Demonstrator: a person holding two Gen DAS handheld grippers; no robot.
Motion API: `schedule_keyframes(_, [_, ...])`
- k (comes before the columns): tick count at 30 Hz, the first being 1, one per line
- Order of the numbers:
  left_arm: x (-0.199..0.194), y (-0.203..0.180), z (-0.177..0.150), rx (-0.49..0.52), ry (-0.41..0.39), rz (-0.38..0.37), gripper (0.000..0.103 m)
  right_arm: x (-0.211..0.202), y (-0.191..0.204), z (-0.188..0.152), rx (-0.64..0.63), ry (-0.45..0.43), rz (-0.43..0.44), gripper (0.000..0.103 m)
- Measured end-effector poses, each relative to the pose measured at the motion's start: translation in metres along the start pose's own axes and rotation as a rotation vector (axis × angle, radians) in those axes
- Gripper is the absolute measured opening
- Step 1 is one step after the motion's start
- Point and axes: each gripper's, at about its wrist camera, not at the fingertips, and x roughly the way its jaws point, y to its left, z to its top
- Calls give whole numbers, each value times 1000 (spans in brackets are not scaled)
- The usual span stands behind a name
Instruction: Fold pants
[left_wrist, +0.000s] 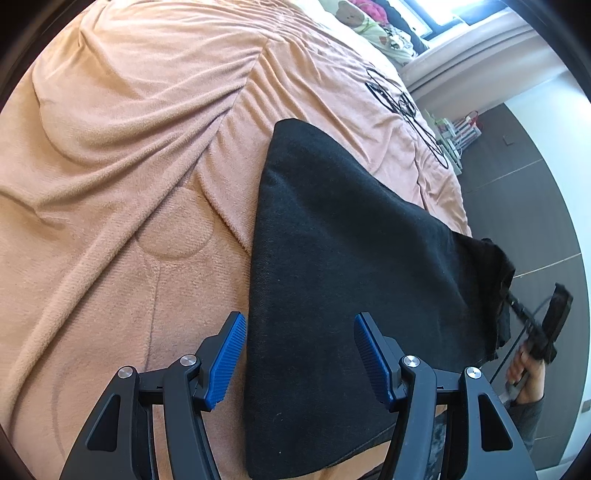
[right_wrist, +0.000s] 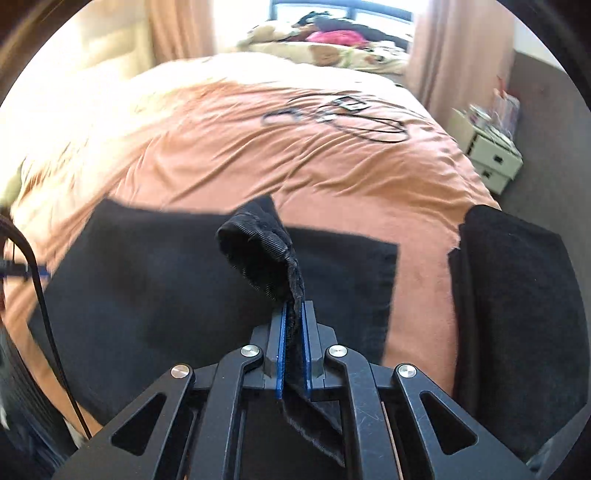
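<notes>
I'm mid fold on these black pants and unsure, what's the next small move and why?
Probably carry the right gripper, shut on a pinched edge of the black pants, across the flat part on the orange blanket, then lower it. The left gripper is open above the cloth, gripping nothing.

The left wrist view looks down from close above the bed (left_wrist: 110, 184), along its fingers, across the pants (left_wrist: 332, 258) toward the window (left_wrist: 436, 14). The right wrist view sits low at the bed's (right_wrist: 332, 177) near edge, facing the window (right_wrist: 314, 9) head-on, almost touching the pants (right_wrist: 147, 277). Both views share the pants, the blanket and the cables (left_wrist: 399, 103) (right_wrist: 351, 118) beyond.
</notes>
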Motion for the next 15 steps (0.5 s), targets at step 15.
schedule_keyframes(15, [4, 4, 2, -10, 6, 3, 63, 15, -59, -26, 296, 68, 8, 44])
